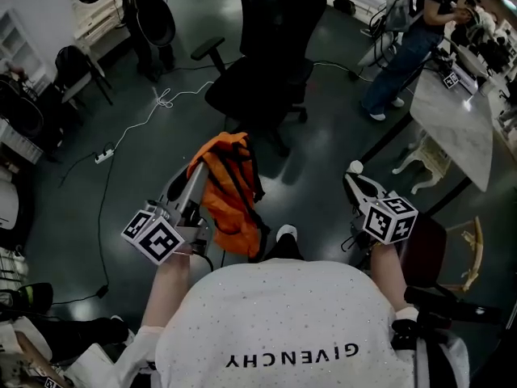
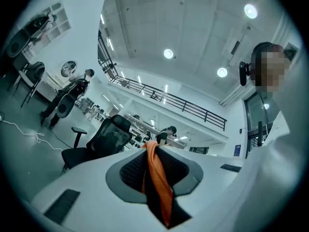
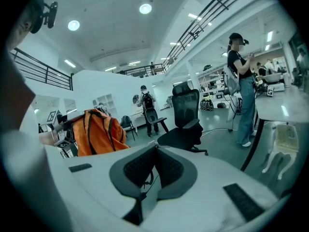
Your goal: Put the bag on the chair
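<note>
An orange bag (image 1: 230, 192) with black straps hangs from my left gripper (image 1: 196, 170), well above the dark floor. In the left gripper view my left gripper (image 2: 153, 151) is shut on the bag's orange strap (image 2: 158, 180), which runs down between the pads. A black office chair (image 1: 262, 75) stands just beyond the bag, its seat facing me; it also shows past the jaws (image 2: 104, 139). My right gripper (image 1: 354, 172) is to the right of the bag, shut and holding nothing. The right gripper view has the bag (image 3: 96, 132) at left and the chair (image 3: 186, 124) ahead of my right gripper (image 3: 155, 149).
A white cable (image 1: 153, 103) and a power strip (image 1: 103, 156) lie on the floor to the left. A person (image 1: 408, 47) stands at the back right beside a white table (image 1: 456, 124). Another person (image 1: 149, 14) and a small chair (image 1: 77, 71) are at the back left.
</note>
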A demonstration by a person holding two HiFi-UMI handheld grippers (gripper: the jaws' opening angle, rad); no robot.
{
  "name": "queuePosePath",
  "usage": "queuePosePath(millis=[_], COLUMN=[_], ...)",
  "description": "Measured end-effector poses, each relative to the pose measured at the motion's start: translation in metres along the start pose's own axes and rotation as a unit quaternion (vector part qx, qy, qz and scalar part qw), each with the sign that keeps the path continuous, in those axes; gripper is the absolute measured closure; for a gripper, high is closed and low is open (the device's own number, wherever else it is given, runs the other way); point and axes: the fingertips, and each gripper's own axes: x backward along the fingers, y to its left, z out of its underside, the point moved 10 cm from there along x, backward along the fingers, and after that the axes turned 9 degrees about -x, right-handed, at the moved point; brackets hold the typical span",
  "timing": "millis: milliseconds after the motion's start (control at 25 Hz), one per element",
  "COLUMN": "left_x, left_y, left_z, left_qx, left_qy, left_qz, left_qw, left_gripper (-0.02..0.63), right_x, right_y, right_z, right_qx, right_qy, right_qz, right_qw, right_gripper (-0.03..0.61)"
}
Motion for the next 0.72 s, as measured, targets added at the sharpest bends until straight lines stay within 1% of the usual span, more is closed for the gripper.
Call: queuePosePath(millis=[120,280,400,520,600,720], left_x=[-0.001,-0.011,-0.013,-0.018,-0.027,-0.051], left_y=[0.007,0.016,0.022,0.033,0.042,0.061], left_z=[-0.004,-0.008,-0.005,0.002,0.002,-0.007], left_qx=[0.008,0.014,0.02,0.023,0.02,0.02], left_qy=[-0.01,-0.021,-0.02,-0.023,-0.029,-0.028], left_qz=[0.005,0.008,0.012,0.008,0.009,0.008], left_qw=[0.9999,0.9996,0.9995,0.9994,0.9993,0.9994], left_gripper=[0.545,0.545,0.545,0.545,0.545,0.545], right_x=[-0.007,-0.02,-0.029,-0.042,-0.057,-0.085], right_y=[0.007,0.013,0.016,0.009,0.004,-0.002], right_z=[-0.003,-0.012,-0.009,-0.005,-0.011,-0.031], right_qx=[0.01,0.038,0.032,0.023,0.024,0.028], right_qy=[0.006,0.016,0.022,0.017,0.013,0.014], right_qz=[0.0,0.017,0.019,0.014,0.008,0.001], right_qw=[1.0,0.999,0.999,0.999,1.0,1.0], right_gripper=[0.577,0.575,0.575,0.575,0.575,0.575])
